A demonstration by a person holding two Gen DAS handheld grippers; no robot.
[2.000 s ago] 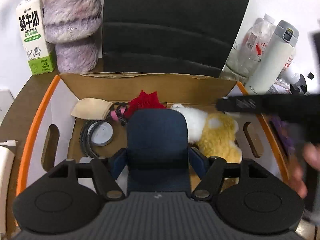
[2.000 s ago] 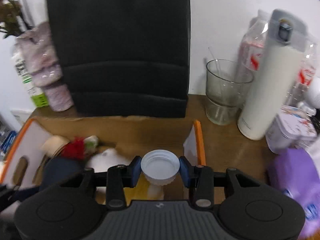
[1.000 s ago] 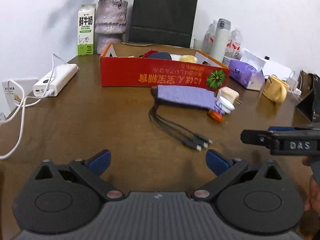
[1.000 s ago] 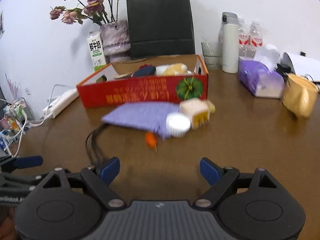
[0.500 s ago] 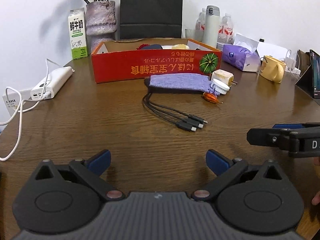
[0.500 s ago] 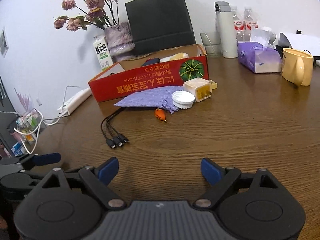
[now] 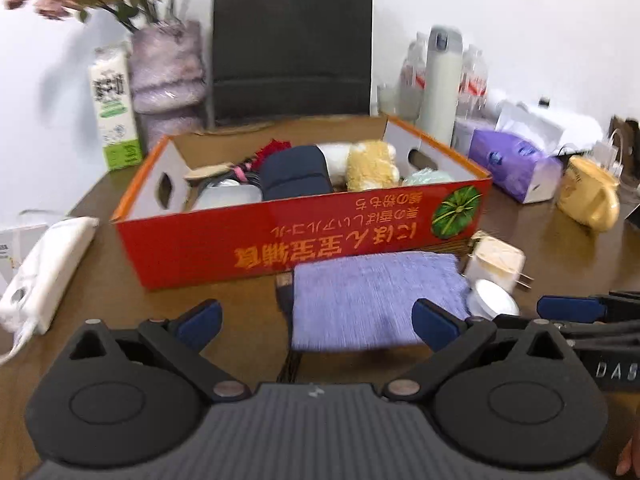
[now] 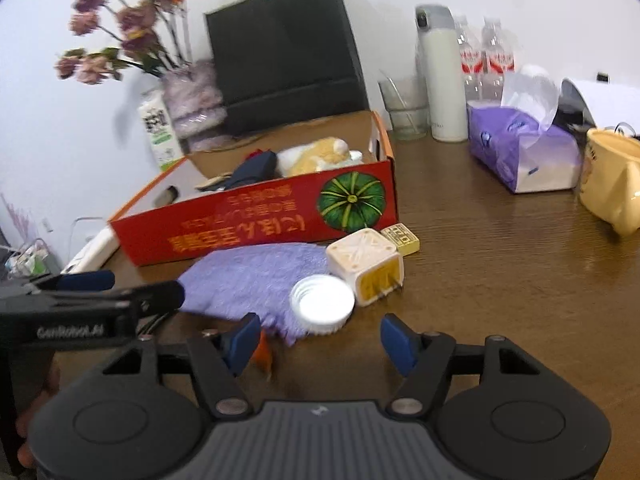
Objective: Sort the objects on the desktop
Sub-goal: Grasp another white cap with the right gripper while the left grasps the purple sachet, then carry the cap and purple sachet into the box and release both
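Observation:
A red cardboard box [image 7: 304, 240] [image 8: 256, 220] holds plush toys, a dark blue case and other bits. In front of it lie a purple pouch [image 7: 376, 296] [image 8: 256, 276], a white bottle cap [image 7: 494, 302] [image 8: 322, 300], a cream charger plug [image 7: 496, 264] [image 8: 366, 266] and a small orange thing [image 8: 264, 354]. My left gripper [image 7: 316, 322] is open just short of the pouch's near edge. My right gripper [image 8: 320, 340] is closing with nothing between its pads; the cap sits just beyond its fingertips. A black cable plug [image 7: 285, 292] pokes out beside the pouch.
A purple tissue box [image 8: 520, 156], a yellow mug [image 8: 612, 188], a white flask [image 8: 440, 80] and a glass [image 8: 404, 112] stand at the right. A milk carton [image 7: 114, 120], a vase [image 7: 168, 80] and a black bag [image 7: 292, 40] stand behind the box. A white power strip [image 7: 44, 272] lies left.
Both grippers have moved forward toward the pouch and the box, which now loom much larger. The right gripper's jaws have narrowed. The cables have slipped under the left gripper's body.

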